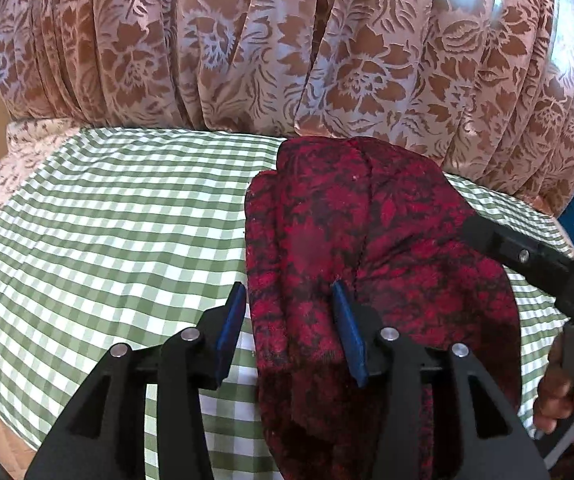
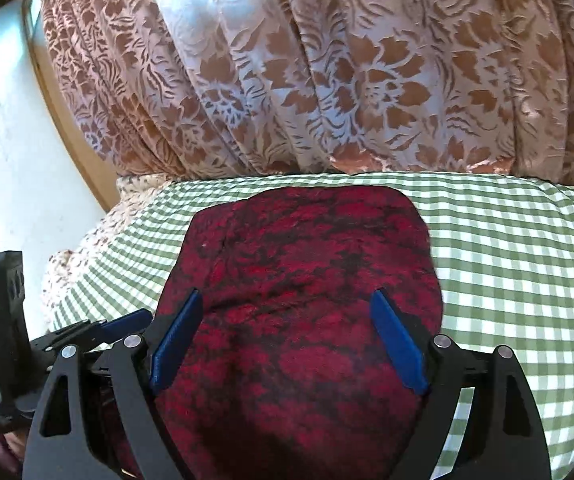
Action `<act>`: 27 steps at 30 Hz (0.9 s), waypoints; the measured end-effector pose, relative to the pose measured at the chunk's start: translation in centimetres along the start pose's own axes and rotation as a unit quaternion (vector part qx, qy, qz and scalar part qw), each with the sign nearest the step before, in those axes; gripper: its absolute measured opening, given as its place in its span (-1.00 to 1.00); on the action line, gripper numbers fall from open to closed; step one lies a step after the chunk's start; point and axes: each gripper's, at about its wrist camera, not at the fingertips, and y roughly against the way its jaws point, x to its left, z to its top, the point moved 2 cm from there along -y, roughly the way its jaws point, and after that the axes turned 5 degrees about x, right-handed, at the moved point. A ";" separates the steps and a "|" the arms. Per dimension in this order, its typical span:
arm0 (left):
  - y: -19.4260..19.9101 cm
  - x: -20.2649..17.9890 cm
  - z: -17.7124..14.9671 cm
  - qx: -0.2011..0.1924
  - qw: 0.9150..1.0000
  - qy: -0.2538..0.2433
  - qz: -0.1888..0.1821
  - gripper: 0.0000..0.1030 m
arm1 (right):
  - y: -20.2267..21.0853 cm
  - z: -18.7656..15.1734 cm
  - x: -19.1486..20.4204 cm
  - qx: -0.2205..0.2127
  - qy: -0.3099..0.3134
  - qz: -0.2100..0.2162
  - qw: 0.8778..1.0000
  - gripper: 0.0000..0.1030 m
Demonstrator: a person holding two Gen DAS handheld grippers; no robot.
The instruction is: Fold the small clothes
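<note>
Lying on checked cloth (image 1: 107, 220): red garment (image 2: 307, 280); curtain (image 1: 247, 40) behind. L tongs (image 1: 291, 332), R tongs (image 2: 287, 340) apart.

green gingham tablecloth (image 1: 107, 220), floral brown curtain (image 1: 247, 48) behind, white wall (image 2: 3, 160)

One red garment (image 2: 299, 280) lay on one checked cloth (image 1: 107, 220); two grippers showed, and seemingly one curtain (image 1: 247, 40) at twelve o'clock.

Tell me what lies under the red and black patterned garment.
The red and black patterned garment lies on a green and white checked cloth; whatever sits beneath its middle is covered.
</note>
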 end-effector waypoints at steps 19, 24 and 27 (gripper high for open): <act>-2.1 1.2 -0.8 0.000 1.000 0.024 -0.001 0.19 | -5.3 -1.1 0.6 0.009 0.059 -0.058 0.996 0.66; -1.0 1.3 -0.8 -0.003 1.000 0.029 -0.007 0.51 | -2.5 -0.5 0.7 0.012 0.070 -0.029 0.997 0.83; -0.6 2.0 -0.8 0.008 0.999 0.038 -0.037 0.83 | 0.5 -0.1 -1.2 0.008 0.030 0.018 0.999 0.93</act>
